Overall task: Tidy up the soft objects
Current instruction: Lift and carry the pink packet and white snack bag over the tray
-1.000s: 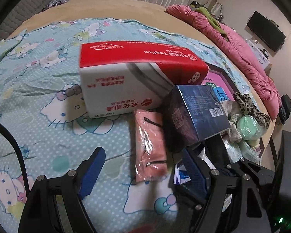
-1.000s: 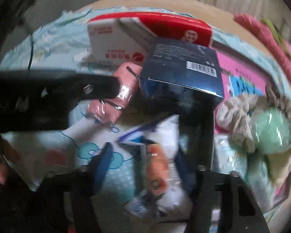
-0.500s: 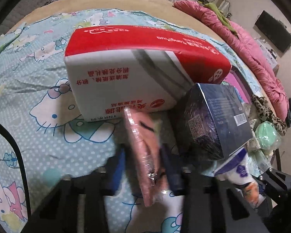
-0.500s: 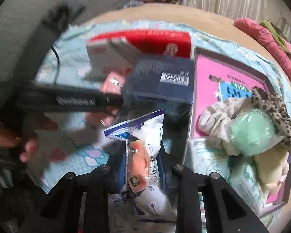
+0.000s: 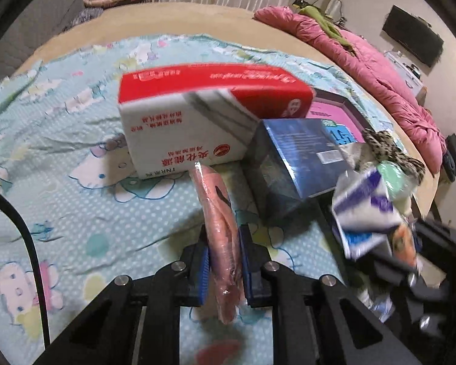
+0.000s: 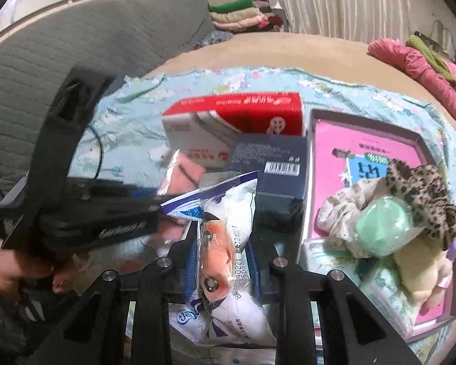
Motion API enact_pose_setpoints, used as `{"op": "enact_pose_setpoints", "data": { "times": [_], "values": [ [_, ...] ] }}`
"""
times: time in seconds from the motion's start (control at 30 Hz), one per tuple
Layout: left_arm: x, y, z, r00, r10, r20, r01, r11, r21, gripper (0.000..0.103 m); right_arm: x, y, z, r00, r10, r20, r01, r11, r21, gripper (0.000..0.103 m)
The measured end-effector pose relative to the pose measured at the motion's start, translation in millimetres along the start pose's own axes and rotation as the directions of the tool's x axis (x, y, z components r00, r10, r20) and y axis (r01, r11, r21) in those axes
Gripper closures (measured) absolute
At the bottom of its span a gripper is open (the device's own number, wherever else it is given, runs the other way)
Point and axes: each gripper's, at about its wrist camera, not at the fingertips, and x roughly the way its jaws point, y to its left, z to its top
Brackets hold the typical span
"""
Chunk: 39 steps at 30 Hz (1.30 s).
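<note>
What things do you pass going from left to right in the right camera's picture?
Black left gripper → pink packet → white bag in the right gripper → dark blue box → pink tray → green ball → leopard scrunchie.

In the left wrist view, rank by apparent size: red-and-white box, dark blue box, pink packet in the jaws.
1. red-and-white box
2. dark blue box
3. pink packet, though it is nearest the camera, so its true rank is unsure.

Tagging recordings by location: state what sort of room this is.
Most likely a bedroom: a bed under a cartoon-print sheet, a pink quilt bunched along its edge, folded clothes stacked beside curtains.
</note>
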Motion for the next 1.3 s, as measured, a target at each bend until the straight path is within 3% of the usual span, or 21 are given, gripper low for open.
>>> {"op": "enact_pose_setpoints", "data": {
  "times": [0.53, 0.93, 1.3],
  "values": [
    [-67, -48, 9, 0.995, 0.013, 0.103, -0.023, 0.995, 0.093, 0.085, -53, -22, 10, 0.987, -0.003, 0.163, -0.009, 0.998, 0.069, 0.075],
    [-69, -111, 27, 0.993, -0.053, 0.105, 0.033, 0.983, 0.181, 0.085, -108, -91, -1, 0.953, -0.116, 0.278, 0.047, 0.969, 0.244, 0.075],
    [-58, -151, 28, 0.993, -0.099, 0.065, 0.081, 0.968, 0.238, 0.085, -136, -136, -15, 0.926, -0.209, 0.316, 0.086, 0.928, 0.362, 0.075]
  ]
}}
